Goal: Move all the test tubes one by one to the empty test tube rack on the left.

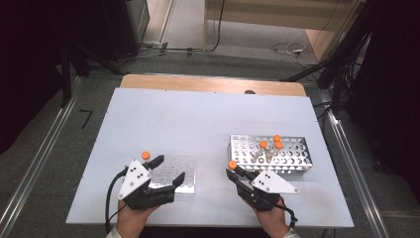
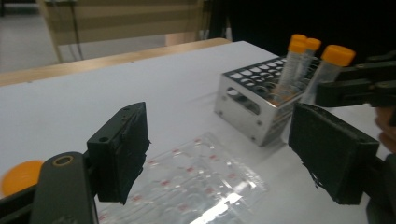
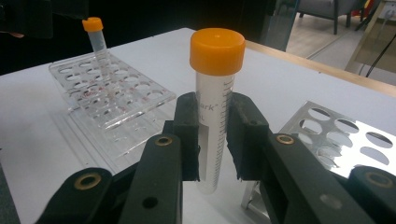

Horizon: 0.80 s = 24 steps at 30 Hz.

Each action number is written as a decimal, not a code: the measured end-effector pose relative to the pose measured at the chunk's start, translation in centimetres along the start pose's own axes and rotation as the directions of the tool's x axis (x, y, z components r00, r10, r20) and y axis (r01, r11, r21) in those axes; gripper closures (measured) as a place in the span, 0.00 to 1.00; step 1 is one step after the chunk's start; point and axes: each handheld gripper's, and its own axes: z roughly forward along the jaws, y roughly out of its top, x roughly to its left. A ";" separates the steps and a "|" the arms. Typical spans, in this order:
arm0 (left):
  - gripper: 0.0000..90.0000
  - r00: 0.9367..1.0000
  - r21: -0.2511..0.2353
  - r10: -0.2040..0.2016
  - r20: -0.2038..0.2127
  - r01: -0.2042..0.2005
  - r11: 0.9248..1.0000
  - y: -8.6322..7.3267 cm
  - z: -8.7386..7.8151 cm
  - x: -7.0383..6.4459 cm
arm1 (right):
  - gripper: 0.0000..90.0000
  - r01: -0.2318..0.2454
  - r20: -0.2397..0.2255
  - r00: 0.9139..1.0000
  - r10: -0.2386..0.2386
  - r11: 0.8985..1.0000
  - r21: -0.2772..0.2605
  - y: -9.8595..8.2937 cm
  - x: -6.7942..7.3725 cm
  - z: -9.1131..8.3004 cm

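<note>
Right gripper [image 3: 212, 140] clamps an upright orange-capped tube [image 3: 215, 107] at frame centre; clear rack [image 3: 112, 95] upper left; metal rack [image 3: 343, 140] at right.

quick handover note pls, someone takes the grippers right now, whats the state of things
Right gripper: shut on an orange-capped tube, held upright between the two racks.
Left gripper: open, holding nothing, above the clear plastic rack.
Clear plastic rack: one tube already stands in it.
Metal rack: three tubes left inside.
Left to do, probably: seat the held tube in the clear plastic rack, then move the remaining three over.
</note>
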 end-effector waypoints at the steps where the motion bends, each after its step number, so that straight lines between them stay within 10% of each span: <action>1: 0.26 1.000 0.000 0.005 0.016 -0.005 1.000 0.2 0.3 -0.4 | 0.81 0.003 -0.003 1.000 -0.003 1.000 0.003 0.0 0.1 0.0; 24: 0.55 0.974 0.050 0.067 0.218 -0.080 0.996 1.8 6.8 -5.3 | 0.80 0.036 -0.044 0.998 -0.034 0.999 0.037 -0.3 1.0 0.6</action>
